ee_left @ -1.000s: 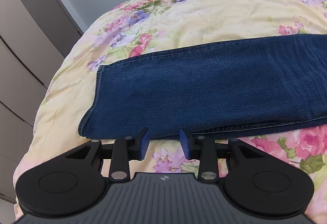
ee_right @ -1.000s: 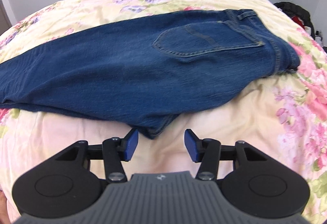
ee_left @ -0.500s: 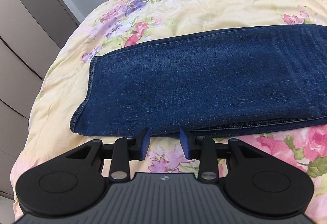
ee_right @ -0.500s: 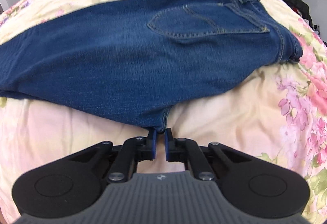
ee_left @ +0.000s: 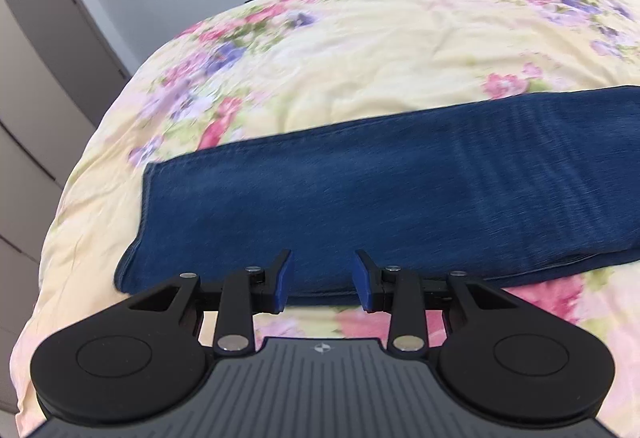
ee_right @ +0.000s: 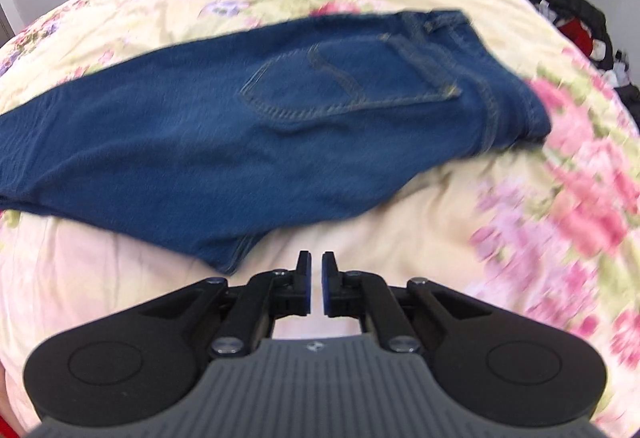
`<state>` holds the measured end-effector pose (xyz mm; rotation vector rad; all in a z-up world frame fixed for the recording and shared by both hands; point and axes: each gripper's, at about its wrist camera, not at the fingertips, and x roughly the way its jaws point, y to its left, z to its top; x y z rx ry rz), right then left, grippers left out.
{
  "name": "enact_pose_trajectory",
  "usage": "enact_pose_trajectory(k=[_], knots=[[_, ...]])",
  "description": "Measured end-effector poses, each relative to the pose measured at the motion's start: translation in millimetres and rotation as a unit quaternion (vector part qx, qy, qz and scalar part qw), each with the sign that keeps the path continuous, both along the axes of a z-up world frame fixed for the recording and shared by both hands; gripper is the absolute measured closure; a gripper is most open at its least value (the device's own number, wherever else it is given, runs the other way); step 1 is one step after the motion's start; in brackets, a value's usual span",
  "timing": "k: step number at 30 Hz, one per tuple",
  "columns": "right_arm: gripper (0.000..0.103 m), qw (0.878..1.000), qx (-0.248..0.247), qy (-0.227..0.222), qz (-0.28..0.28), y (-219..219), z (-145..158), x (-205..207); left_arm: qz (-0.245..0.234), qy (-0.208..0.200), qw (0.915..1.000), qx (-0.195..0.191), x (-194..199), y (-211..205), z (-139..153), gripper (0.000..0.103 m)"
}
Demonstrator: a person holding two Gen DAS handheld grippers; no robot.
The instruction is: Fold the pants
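Dark blue jeans (ee_left: 360, 198) lie on a floral bedspread, folded lengthwise with one leg over the other. The left wrist view shows the leg end with its hem at the left. My left gripper (ee_left: 322, 280) is open, its blue pads at the near long edge of the leg. The right wrist view shows the jeans' (ee_right: 240, 142) seat, back pocket and waistband. My right gripper (ee_right: 316, 286) is nearly shut with a narrow gap, empty, just right of the crotch point and apart from it.
The floral bedspread (ee_left: 380, 58) covers the whole bed and falls away at the left edge. Grey wardrobe doors (ee_left: 36, 38) stand beyond it. A dark pile of clothes (ee_right: 580, 26) lies off the bed's far right corner.
My right gripper closed at the crotch point, then drew back and to the right without the cloth. My left gripper shifted along the leg's near edge and stayed open.
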<state>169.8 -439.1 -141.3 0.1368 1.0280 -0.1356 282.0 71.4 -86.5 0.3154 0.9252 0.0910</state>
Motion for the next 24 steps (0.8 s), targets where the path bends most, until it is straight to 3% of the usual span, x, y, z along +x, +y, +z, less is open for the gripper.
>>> enact_pose_trajectory(k=[7,13,21,24], knots=[[0.100,0.997,-0.060,-0.032,0.034,-37,21,31,-0.064,0.005,0.9978,-0.015,11,-67,-4,0.062],[0.099,0.994,-0.080,-0.044,0.053,-66,23,56,-0.104,0.021,0.9937,-0.035,30,-118,-24,0.062],[0.098,0.996,-0.055,-0.064,0.040,-117,10,92,-0.114,0.024,0.9917,-0.054,69,-147,-55,0.062],[0.093,0.996,-0.033,-0.077,0.025,-130,3,113,-0.106,0.029,0.9923,-0.057,88,-151,-65,0.062]])
